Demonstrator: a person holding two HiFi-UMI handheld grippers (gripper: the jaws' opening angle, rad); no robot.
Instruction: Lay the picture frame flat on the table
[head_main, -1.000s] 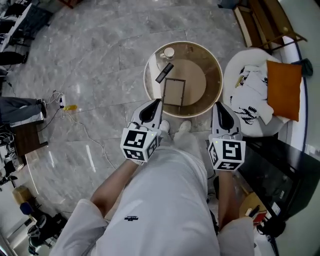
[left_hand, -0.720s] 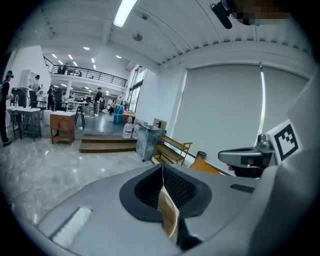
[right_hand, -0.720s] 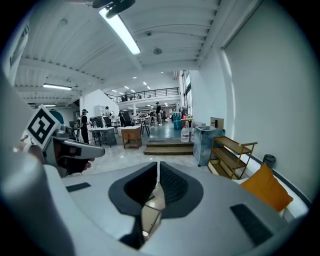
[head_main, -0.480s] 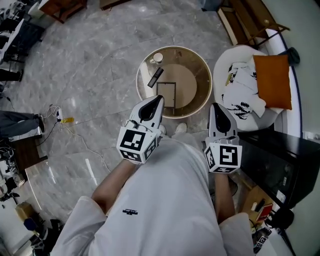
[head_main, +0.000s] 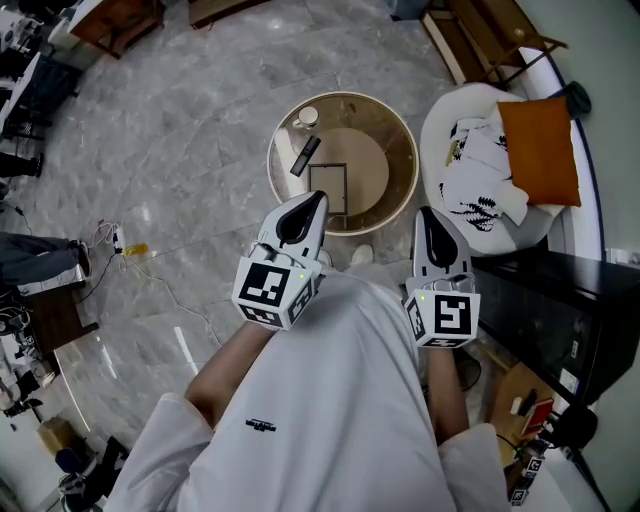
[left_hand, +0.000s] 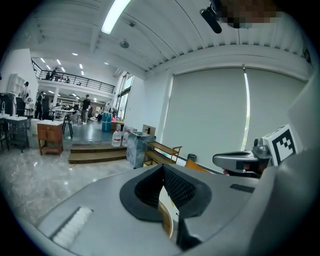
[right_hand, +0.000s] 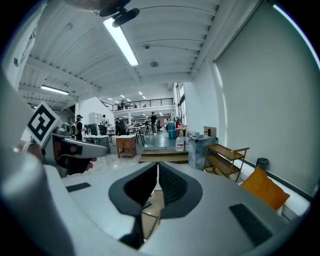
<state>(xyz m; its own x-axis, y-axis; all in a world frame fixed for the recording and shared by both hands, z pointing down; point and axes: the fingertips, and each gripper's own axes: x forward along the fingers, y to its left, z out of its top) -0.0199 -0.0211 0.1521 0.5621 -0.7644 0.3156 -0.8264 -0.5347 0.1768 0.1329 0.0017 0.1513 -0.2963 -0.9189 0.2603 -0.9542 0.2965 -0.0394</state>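
Observation:
The picture frame (head_main: 328, 189) is a dark-edged rectangle that looks flat on the round glass-and-wood table (head_main: 400, 190), near its front edge. A dark remote (head_main: 301, 155) and a white cup (head_main: 308, 116) lie behind it. My left gripper (head_main: 318, 198) is held at waist height, its tip over the table's near rim, jaws shut and empty (left_hand: 162, 167). My right gripper (head_main: 425, 213) hangs to the right of the table, also shut with nothing in it (right_hand: 156, 164). Neither touches the frame.
A white round chair (head_main: 447, 120) with an orange cushion (head_main: 538, 150) and a patterned cloth (head_main: 478, 185) stands right of the table. A black cabinet (head_main: 560, 320) is at my right. A wooden rack (head_main: 470, 45) is at the back, and a cable (head_main: 150, 250) crosses the marble floor.
In the head view the table and chair have shrunk a little and slid left. Both grippers stay shut near my waist.

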